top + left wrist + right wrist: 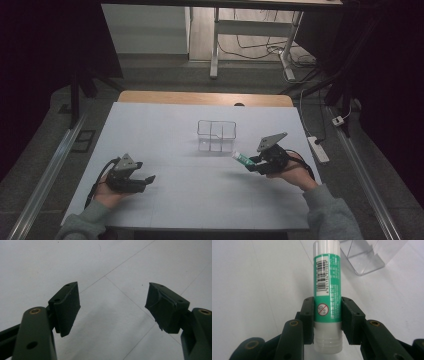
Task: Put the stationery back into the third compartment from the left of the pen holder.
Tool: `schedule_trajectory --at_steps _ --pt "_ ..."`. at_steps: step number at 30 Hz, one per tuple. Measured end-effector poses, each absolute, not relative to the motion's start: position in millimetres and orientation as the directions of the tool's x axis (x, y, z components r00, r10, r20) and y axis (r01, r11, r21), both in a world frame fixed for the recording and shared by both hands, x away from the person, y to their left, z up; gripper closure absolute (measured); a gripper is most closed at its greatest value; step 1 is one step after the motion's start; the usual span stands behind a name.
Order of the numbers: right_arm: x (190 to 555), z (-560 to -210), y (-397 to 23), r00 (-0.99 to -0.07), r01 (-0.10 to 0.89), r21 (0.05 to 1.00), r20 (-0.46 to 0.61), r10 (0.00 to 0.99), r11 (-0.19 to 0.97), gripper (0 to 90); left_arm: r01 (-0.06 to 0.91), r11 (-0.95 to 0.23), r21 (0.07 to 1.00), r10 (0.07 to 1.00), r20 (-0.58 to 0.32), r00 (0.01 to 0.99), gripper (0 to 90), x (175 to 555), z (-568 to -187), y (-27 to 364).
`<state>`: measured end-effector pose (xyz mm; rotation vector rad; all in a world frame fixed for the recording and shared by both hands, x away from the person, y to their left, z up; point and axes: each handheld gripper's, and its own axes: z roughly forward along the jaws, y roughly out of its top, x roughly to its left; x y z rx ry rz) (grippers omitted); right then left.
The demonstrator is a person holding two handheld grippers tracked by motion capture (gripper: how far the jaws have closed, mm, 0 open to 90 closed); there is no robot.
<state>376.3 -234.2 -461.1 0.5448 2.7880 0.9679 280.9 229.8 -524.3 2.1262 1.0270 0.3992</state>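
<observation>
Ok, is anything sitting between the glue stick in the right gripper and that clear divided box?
Nothing visible. The right gripper holds the glue stick just short of the clear box, and only bare white table lies between them. The left gripper is open, far off to the side.

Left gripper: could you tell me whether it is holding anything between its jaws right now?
No. In the left gripper view, the left gripper has its jaws spread wide apart, with bare white table between them.
</observation>
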Motion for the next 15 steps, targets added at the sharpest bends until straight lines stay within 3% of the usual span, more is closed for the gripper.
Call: schedule_trajectory --at_steps 15 --pt "366 -467 -213 -0.882 0.400 0.682 0.105 0.460 0.612 64.0 0.525 -0.445 0.725 0.761 -0.003 0.649 27.4 280 -522 226"
